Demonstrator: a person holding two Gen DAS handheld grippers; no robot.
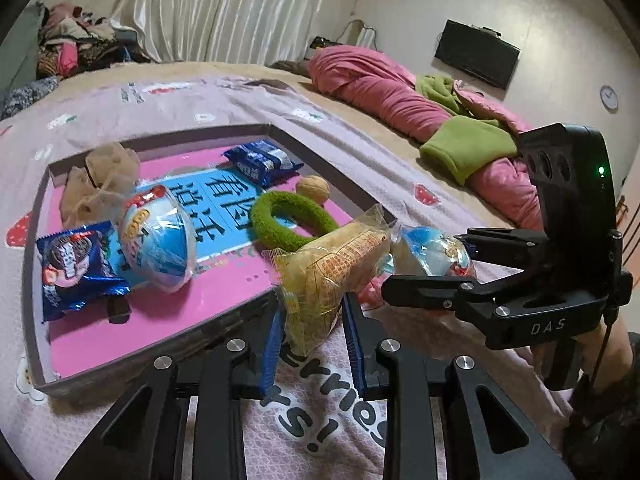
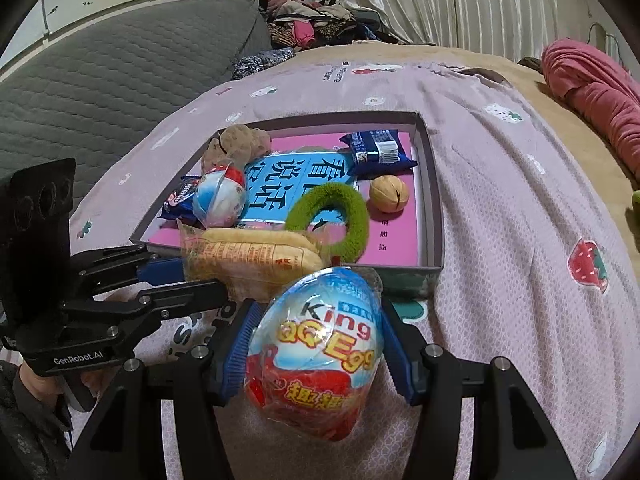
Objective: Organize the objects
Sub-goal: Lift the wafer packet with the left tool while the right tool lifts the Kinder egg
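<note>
A shallow grey-walled box (image 2: 434, 200) is lying on the bed's pink strawberry-print blanket (image 2: 520, 208), and everything here is placed against it. Inside it, on a pink and blue printed sheet, a beige mesh scrunchie (image 2: 240, 142) is sitting in the far left corner, a blue biscuit packet (image 2: 378, 148) in the far right corner, and a walnut (image 2: 388, 194) just nearer than that packet. A green fuzzy ring (image 2: 340, 220) is lying near the box's middle, toward its near wall. A second blue biscuit packet (image 1: 76, 268) is resting at the box's left side, with a wrapped toy egg (image 1: 158, 236) touching it.

The left gripper (image 1: 314, 340) is hovering at the box's near wall, its blue-padded fingers (image 1: 270, 352) standing narrowly apart and pressing on the tail end of a yellow wrapped snack (image 1: 332, 264). The snack is tilting up across the near wall, its far end reaching over the box's inside.

The right gripper (image 2: 316, 356) is sitting just outside the box's near wall, to the right of the left one. Its fingers (image 2: 236, 350) are standing about half open and clamping the sides of a second wrapped egg (image 2: 316, 352), labelled King QQ Egg, which is filling the gap between the pads, clear of the box.
</note>
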